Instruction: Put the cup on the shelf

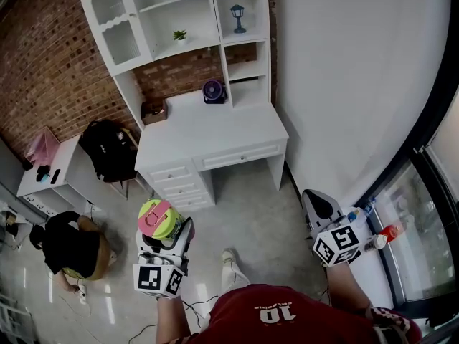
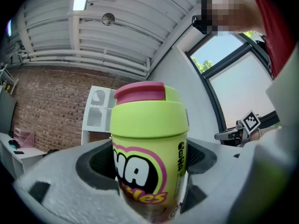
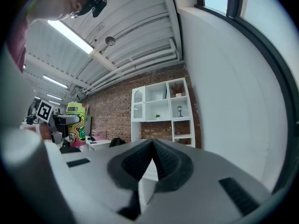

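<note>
A white desk [image 1: 215, 124] with drawers stands at the far side against a brick wall [image 1: 43, 63]. On its top a small purple fan [image 1: 213, 91] sits toward the back, and a brown box [image 1: 154, 110] sits at the far left corner. Higher up are a little potted plant [image 1: 180, 36] and a blue lantern [image 1: 237, 17]. Just left of the desk is a black backpack [image 1: 107, 149], and beyond it a low white table [image 1: 57, 181] with a pink item [image 1: 41, 146], perhaps a folder. Near left, a person in a black top [image 1: 68, 246] crouches on the pale floor [image 1: 265, 213]. At right, bottles [image 1: 387, 233] stand by a window [image 1: 423, 221].
</note>
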The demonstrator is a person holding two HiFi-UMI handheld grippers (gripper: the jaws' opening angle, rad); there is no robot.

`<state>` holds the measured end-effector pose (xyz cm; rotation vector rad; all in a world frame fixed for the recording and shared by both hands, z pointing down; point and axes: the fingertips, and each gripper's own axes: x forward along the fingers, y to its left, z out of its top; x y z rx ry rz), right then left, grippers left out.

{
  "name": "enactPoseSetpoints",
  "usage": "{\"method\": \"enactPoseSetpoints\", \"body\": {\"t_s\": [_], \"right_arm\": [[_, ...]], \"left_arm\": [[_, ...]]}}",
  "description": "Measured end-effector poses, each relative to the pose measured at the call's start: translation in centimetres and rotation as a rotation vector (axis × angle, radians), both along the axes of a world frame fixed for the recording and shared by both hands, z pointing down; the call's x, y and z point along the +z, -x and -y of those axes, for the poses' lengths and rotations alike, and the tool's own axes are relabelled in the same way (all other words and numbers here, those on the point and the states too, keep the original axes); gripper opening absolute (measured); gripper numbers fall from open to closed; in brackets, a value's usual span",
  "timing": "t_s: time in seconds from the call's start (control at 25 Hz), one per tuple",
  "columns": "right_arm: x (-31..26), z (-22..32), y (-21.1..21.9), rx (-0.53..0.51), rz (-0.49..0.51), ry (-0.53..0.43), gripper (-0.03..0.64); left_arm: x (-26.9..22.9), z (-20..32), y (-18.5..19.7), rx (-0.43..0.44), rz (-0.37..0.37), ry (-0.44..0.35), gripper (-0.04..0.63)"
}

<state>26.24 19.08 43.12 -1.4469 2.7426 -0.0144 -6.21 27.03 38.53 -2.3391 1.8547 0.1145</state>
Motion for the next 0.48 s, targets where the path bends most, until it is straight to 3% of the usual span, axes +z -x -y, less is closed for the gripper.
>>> {"method": "enactPoseSetpoints", "body": {"t_s": [0.48], "right_arm": [[-1.7,11.0,6.6,0.002,-0.035,-0.027,0.004]], "left_arm": [[-0.1,11.2,5.7,0.042,0.006,-0.022,0.407]]}}
